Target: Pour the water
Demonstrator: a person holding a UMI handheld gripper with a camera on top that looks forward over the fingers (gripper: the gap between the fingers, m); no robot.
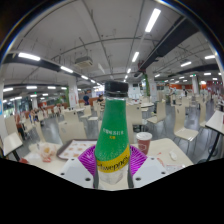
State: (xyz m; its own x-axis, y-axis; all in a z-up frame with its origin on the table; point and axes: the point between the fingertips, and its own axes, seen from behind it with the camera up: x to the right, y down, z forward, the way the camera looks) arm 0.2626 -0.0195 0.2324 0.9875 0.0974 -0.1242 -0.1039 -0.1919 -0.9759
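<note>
The gripper's fingers are hidden in the dark lower part of the view, so whether they are open or closed cannot be told. Directly ahead of the gripper, filling the centre of the view, stands a green bottle, upright, with a dark green cap still on and a yellow band of lettering near its base. Its lower end is cut off by the dark area, so contact with the fingers cannot be judged. Just right of the bottle and beyond it is a small red cup, on a white table. To the bottle's left, a white tray lies on the table surface. Farther back, more white tables and chairs fill a large hall beneath long ceiling strip lights.
</note>
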